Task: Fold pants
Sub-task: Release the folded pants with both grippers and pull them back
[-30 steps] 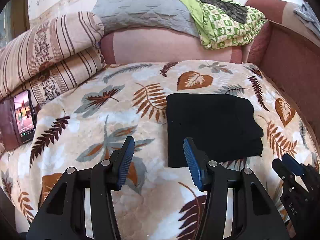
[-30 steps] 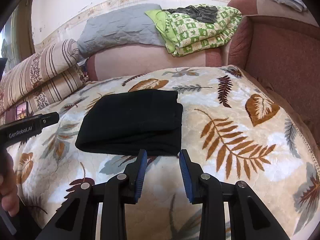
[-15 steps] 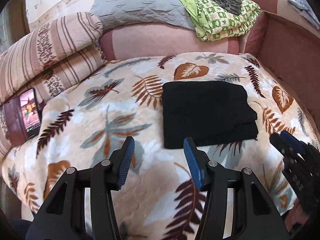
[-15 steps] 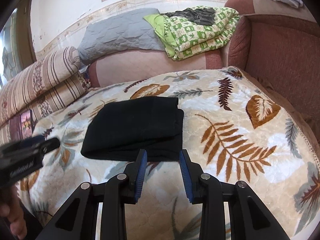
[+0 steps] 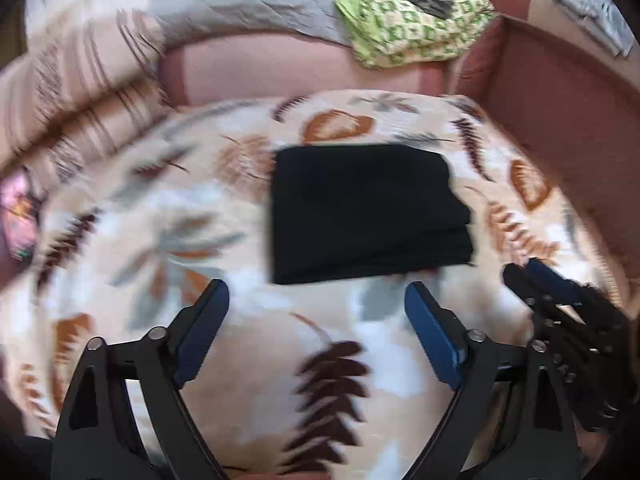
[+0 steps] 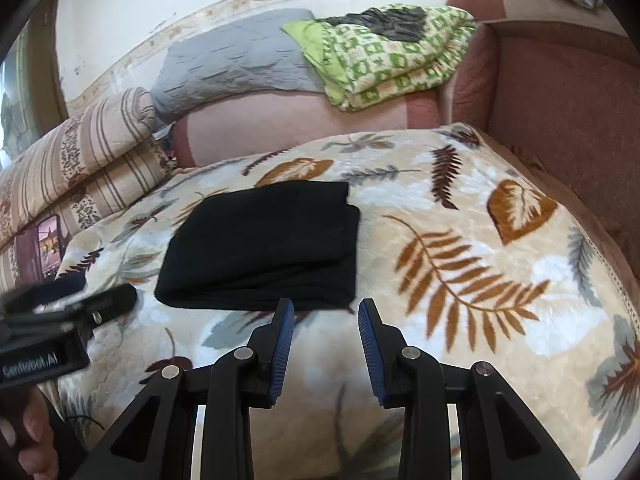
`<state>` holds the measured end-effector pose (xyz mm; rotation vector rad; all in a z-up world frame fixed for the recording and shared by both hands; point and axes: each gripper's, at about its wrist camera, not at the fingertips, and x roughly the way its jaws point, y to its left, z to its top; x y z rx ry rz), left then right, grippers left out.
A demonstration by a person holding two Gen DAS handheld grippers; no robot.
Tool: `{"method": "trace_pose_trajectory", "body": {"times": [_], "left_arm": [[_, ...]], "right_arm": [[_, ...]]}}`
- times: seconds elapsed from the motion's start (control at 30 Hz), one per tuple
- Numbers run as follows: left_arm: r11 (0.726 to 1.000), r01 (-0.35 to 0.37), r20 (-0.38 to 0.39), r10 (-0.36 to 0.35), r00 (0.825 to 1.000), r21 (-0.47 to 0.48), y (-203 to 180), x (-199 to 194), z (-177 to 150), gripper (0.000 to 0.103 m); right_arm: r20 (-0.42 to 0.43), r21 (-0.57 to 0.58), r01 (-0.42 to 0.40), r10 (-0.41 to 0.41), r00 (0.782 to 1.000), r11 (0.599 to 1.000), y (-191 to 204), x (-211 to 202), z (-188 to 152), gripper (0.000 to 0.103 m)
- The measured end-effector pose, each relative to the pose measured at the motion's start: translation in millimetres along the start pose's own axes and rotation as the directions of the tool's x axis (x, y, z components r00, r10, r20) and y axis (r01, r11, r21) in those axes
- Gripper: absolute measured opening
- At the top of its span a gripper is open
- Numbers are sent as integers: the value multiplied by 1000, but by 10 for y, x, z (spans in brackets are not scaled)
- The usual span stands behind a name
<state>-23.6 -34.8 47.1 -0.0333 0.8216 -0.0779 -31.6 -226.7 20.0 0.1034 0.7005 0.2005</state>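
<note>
The black pants (image 5: 368, 212) lie folded into a flat rectangle on the leaf-print blanket (image 5: 248, 380). My left gripper (image 5: 316, 292) hovers just short of their near edge, its jaws opening wide with nothing between them; this view is motion-blurred. In the right wrist view the pants (image 6: 264, 248) sit just beyond my right gripper (image 6: 326, 308), which is open with a narrow gap and holds nothing. The right gripper (image 5: 552, 292) shows at the right edge of the left wrist view. The left gripper (image 6: 80, 304) shows blurred at the left of the right wrist view, a hand (image 6: 32, 432) below it.
Striped pillows (image 6: 80, 160) and a lit phone (image 6: 44, 248) lie to the left. A grey quilt (image 6: 232, 64) and a green patterned blanket (image 6: 392, 56) rest on the sofa back. The reddish sofa arm (image 6: 560, 112) bounds the right side.
The left gripper's jaws have spread much wider, and it has shifted back and down from the pants, blurring its view. The right gripper and the pants have stayed put.
</note>
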Motion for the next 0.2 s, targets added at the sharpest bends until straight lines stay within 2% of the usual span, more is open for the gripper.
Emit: {"method": "trace_pose_trajectory", "body": {"times": [0.13,0.2], "left_arm": [[999,23,49,-24,999,27,-107,14,-5,90],[999,8,55,-11,998,49,-146,85,0,90]], "right_arm": [[-6,14,15,-15,1000,1000,-77,-7,-13,32],[-2,9,31,-31,1000,999,-78,-6,-10,32]]}}
